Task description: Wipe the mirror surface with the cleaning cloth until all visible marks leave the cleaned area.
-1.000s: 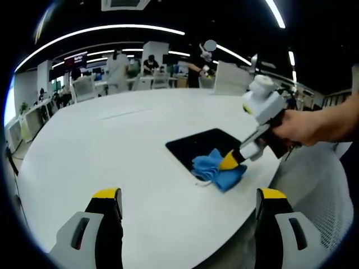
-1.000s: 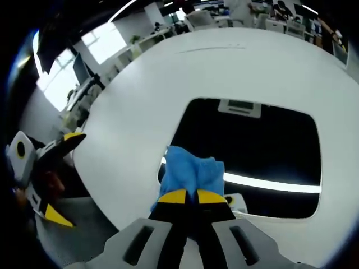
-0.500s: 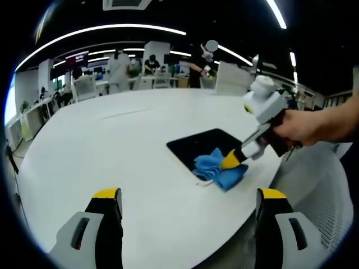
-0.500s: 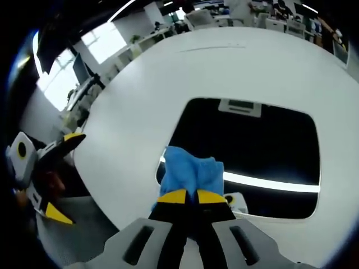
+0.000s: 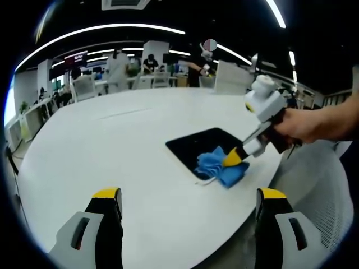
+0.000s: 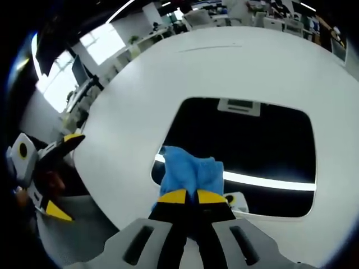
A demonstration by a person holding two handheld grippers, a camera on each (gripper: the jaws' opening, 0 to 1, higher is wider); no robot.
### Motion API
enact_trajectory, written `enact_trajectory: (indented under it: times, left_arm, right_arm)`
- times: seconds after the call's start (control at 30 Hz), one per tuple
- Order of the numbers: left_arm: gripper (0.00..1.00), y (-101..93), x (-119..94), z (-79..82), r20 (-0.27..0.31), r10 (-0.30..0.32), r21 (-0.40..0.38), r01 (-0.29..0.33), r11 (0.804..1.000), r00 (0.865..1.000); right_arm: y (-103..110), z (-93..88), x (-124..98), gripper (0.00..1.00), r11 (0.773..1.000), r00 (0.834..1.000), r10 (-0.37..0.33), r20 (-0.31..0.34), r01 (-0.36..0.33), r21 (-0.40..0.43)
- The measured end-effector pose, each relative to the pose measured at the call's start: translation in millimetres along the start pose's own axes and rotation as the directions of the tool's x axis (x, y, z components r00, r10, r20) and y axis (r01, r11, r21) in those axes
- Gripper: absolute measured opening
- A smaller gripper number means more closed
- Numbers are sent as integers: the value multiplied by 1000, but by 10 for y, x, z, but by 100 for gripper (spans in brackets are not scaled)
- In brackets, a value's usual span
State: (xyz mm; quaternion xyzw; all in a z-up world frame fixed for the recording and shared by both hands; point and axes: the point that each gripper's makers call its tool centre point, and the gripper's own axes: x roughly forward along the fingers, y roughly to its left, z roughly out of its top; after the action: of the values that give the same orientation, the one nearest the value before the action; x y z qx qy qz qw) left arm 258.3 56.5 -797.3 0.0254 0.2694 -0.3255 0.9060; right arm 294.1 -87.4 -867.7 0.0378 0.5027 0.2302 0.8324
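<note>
table: big white round one (image 5: pixel 112 151), open office behind
right gripper (image 6: pixel 187 196): clamped on blue cloth (image 6: pixel 190 172), pressed on mirror (image 6: pixel 258 140)
left gripper (image 5: pixel 188 196): jaws wide apart, holding nothing

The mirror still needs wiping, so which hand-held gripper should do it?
The right hand-held gripper. It is shut on the blue cloth, which lies on the mirror. The left hand-held gripper is open, off the table edge.
</note>
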Motion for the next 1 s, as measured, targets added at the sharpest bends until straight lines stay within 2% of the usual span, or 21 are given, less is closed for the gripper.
enact_trajectory:
  times: [0.47,1.0]
  left_arm:
    - [99,-6,6,-7,-4,-4,1,4,1000,1000]
    - [99,1,4,-15,-7,-3,-1,3,1000,1000]
  right_arm:
    - [-153,-43,-75,0,999,1000,-10,-3,10,30]
    - [-162,-35,-77,0,999,1000,-22,-10,22,29]
